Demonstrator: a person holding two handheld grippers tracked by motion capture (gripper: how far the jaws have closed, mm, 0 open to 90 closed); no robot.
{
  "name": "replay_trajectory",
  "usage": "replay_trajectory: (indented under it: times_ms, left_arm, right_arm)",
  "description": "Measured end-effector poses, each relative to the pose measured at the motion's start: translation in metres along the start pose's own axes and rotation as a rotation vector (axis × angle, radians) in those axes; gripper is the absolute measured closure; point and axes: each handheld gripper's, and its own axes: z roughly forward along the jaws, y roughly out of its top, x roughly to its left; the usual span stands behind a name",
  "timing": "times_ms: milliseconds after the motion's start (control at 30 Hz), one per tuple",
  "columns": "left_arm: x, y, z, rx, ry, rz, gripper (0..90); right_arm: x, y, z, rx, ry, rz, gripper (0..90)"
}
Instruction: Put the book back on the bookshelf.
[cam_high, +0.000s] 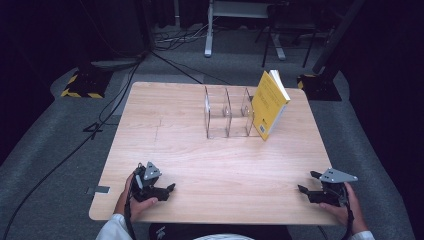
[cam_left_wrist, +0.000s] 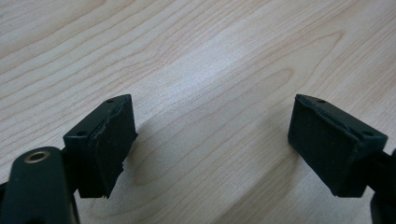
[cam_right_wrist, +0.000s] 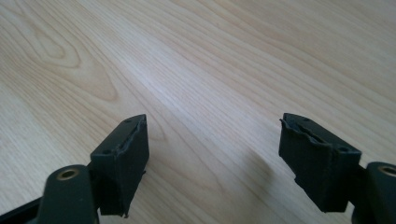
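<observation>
Both grippers rested near the table's (cam_high: 165, 150) near edge, left gripper (cam_high: 169, 190) at 7 o'clock, right gripper (cam_high: 306, 183) at 5, jaws wide and empty. The book (cam_high: 269, 104) leaned on the rack (cam_high: 227, 117) at 1 o'clock, outside its slots. A clumsy grab could probably tip it off the right edge.
</observation>
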Motion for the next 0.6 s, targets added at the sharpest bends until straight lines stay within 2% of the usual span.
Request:
replay_trajectory:
  times_ms: [167, 367, 600]
  left_arm:
    - [0.0002, 0.0000, -0.0001, 0.001, 0.002, 0.001, 15.8]
    - [0.0000, 0.0000, -0.0002, 0.000, 0.008, 0.003, 15.6]
    - [0.0002, 0.0005, 0.0007, -0.003, 0.011, -0.001, 15.5]
  right_arm:
    - [-0.0031, -0.0048, -0.0018, -0.013, 0.001, 0.035, 24.0]
    - [-0.0073, -0.0053, 0.0002, -0.003, 0.040, 0.077, 23.2]
    - [-0.0082, -0.0053, 0.0006, -0.001, 0.045, 0.083, 22.6]
